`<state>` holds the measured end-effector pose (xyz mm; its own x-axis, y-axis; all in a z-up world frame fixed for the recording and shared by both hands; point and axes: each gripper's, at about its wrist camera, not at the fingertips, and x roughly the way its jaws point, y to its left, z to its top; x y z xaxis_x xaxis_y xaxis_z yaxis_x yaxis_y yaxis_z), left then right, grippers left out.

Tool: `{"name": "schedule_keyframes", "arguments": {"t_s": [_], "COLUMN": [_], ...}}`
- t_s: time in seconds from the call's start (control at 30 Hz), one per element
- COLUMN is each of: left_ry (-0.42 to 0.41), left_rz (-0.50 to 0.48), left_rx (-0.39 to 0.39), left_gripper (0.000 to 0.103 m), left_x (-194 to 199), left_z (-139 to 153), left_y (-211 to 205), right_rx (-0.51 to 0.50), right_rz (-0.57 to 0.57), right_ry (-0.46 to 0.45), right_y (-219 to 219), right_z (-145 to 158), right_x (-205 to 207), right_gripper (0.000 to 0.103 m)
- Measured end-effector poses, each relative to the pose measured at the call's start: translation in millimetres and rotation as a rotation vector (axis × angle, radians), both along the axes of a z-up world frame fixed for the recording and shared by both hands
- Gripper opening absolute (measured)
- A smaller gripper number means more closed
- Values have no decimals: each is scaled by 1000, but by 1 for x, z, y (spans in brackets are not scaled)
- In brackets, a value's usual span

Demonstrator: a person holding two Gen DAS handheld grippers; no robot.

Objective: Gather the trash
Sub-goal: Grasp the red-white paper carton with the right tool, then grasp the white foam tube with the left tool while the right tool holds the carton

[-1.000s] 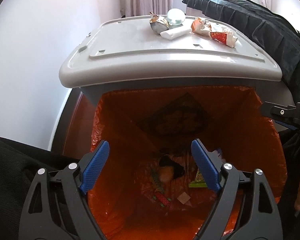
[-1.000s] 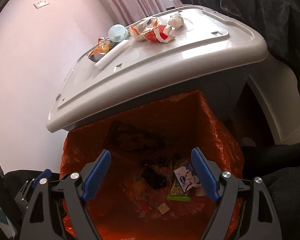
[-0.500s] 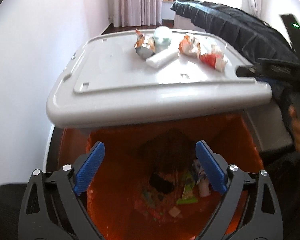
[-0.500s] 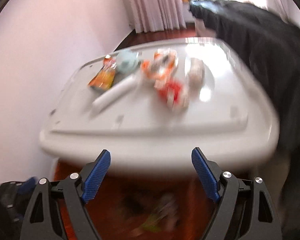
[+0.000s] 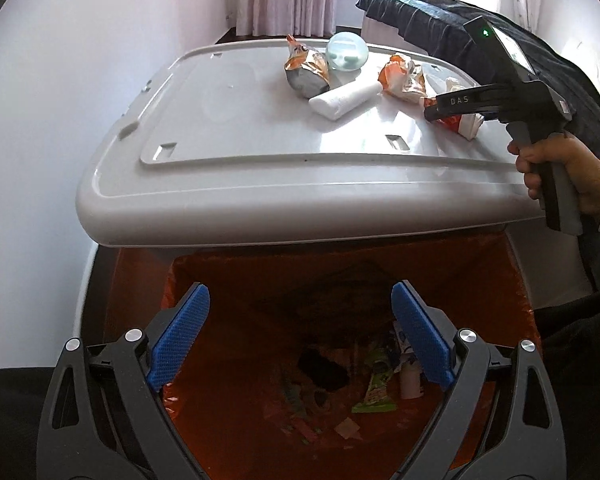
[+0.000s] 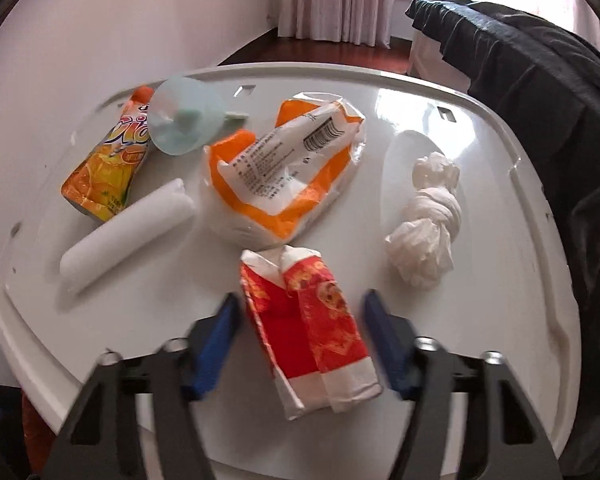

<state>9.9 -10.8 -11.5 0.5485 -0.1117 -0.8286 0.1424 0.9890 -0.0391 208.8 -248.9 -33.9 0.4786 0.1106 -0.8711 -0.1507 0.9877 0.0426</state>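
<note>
Trash lies on a grey plastic lid [image 6: 440, 128]: a red and white paper packet [image 6: 308, 328], an orange and white wrapper [image 6: 284, 172], an orange juice pouch [image 6: 108, 164], a white roll [image 6: 128, 236], a pale green funnel [image 6: 184, 116] and a knotted white tissue [image 6: 428, 220]. My right gripper [image 6: 304, 340] is open with its fingers either side of the red packet; it also shows over the lid in the left wrist view [image 5: 456, 108]. My left gripper [image 5: 300, 340] is open and empty above the orange-lined bin [image 5: 512, 280], which holds several scraps.
A dark cloth [image 6: 540, 80] covers furniture right of the lid. A white wall [image 5: 40, 120] runs along the left. Curtains [image 6: 336, 0] hang at the back. The lid [image 5: 260, 160] overhangs the bin's far side.
My right gripper has left the bin, risen over the lid and come down around the red packet. My left gripper has pulled back and tilted up a little, still over the bin.
</note>
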Motion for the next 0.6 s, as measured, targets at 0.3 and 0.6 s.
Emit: {"name": "schedule_keyframes", "arguments": {"t_s": [0.3, 0.6], "left_ry": [-46, -174], "left_rz": [-61, -458], "left_rx": [-2, 59], "left_gripper": [90, 90], "left_x": [10, 109], "left_z": [18, 49], "left_y": [-15, -83], "right_rx": [162, 264], "right_rz": [-133, -220], "right_ry": [35, -201], "right_y": [-19, -56], "right_z": [26, 102], "right_x": [-42, -135], "right_gripper": [28, 30]}}
